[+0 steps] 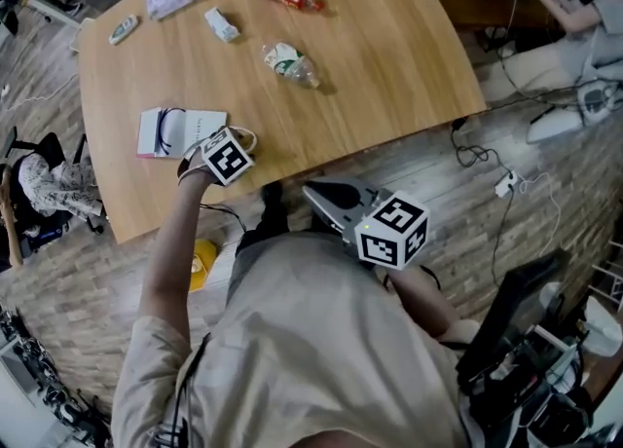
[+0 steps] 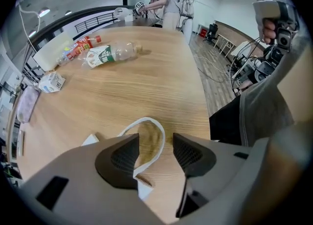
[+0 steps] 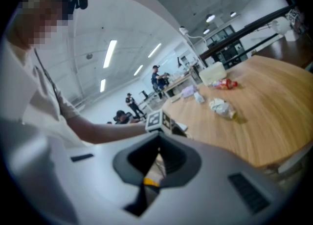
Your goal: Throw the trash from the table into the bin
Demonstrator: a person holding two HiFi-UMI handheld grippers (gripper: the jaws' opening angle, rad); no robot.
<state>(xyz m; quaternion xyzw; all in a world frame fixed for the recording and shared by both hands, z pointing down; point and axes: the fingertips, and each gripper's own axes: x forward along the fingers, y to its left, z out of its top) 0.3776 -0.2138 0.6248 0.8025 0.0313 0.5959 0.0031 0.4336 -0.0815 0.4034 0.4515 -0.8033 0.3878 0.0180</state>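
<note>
Left tongs: half open, nothing gripped; the white handle loop of the paper bag is seen between the pads, not yet pinched.
Bag's place: lower left of the desk.
Advice: the loop is best centred before it is pinched.
Right tongs: shut, nothing held.

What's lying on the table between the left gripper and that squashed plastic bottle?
Only the paper bag's white handle loop, right at the left gripper's jaws; beyond it bare tabletop runs to the bottle. The left gripper view shows it.
</note>
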